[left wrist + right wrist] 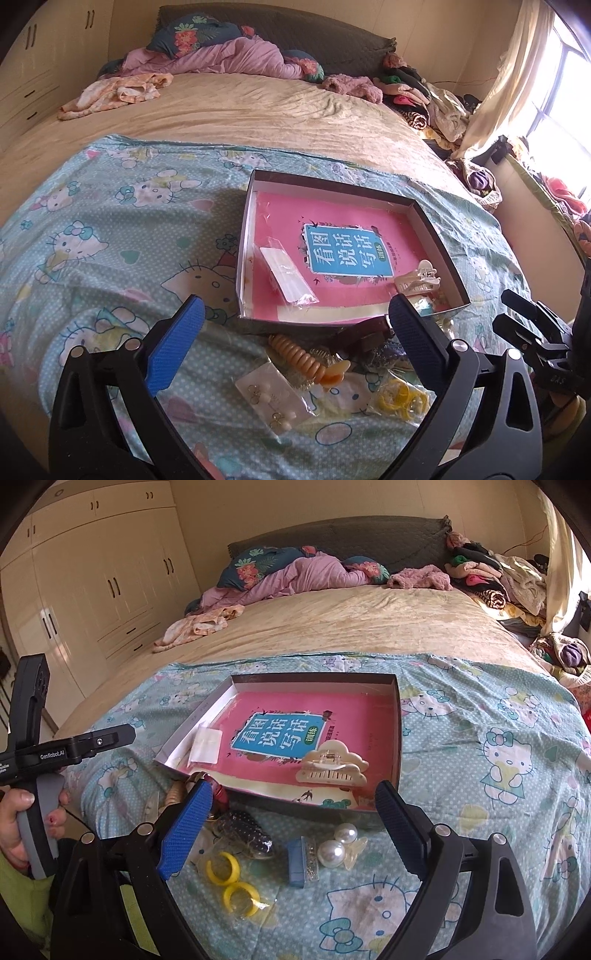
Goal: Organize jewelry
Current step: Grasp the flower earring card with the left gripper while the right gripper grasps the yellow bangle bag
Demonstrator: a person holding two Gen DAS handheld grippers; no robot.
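Note:
A shallow box (441,236) (398,716) lined with a pink book lies on the Hello Kitty sheet. In it are a cream cloud hair clip (333,768) (419,278) and a clear packet (288,277) (205,746). In front of the box lie loose pieces: a beige spiral tie (299,356), an earring bag (273,400), yellow rings in a bag (231,877) (400,400), a blue clip (296,862), a pearl clip (338,845) and a dark beaded piece (247,832). My left gripper (295,332) is open and empty above the pile. My right gripper (291,819) is open and empty above the pearls.
The bed (332,624) stretches behind, with pink bedding (295,576) and clothes piles (491,576) at the far end. A wardrobe (92,572) stands left, a window with curtain (517,74) right. The left handle, held by a hand, shows in the right wrist view (40,775).

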